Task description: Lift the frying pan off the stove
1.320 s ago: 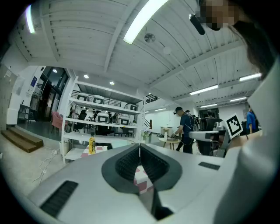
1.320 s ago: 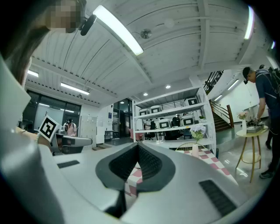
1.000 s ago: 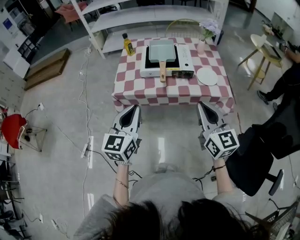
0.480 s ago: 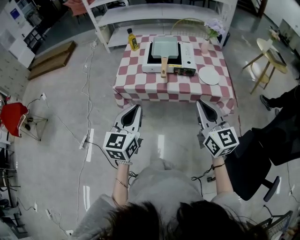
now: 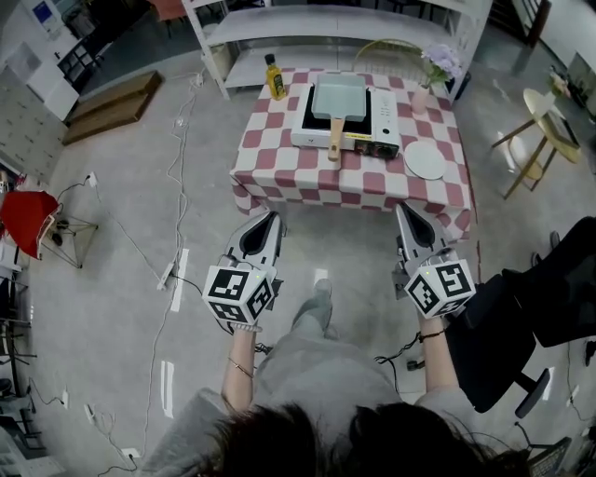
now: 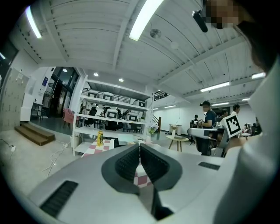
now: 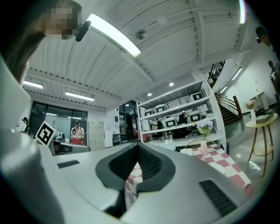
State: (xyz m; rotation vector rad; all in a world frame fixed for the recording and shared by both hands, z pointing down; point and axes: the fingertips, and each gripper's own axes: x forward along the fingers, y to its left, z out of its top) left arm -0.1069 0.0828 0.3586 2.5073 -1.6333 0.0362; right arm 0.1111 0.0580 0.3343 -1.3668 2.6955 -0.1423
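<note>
A square pale-green frying pan [image 5: 339,96] with a wooden handle [image 5: 334,146] sits on a white portable stove [image 5: 387,126] on the red-and-white checked table [image 5: 307,172]. My left gripper [image 5: 273,217] and right gripper [image 5: 402,211] hang over the floor, short of the table's near edge, both shut and empty. In the left gripper view the left gripper's [image 6: 139,145] jaws meet in a line, with the table seen small beyond. In the right gripper view the right gripper's [image 7: 137,148] jaws are likewise pressed together, with the checked cloth [image 7: 218,157] ahead.
On the table stand a yellow oil bottle [image 5: 275,76], a vase of flowers [image 5: 436,67] and a white plate [image 5: 426,159]. White shelving [image 5: 326,20] stands behind the table. Cables [image 5: 172,168] lie on the floor at left. A black chair [image 5: 535,307] is at right, a small round table [image 5: 545,116] beyond.
The view has shifted: the table now sits slightly lower and further right in the picture. Both grippers stay shut and hold the same pose in front of me.
</note>
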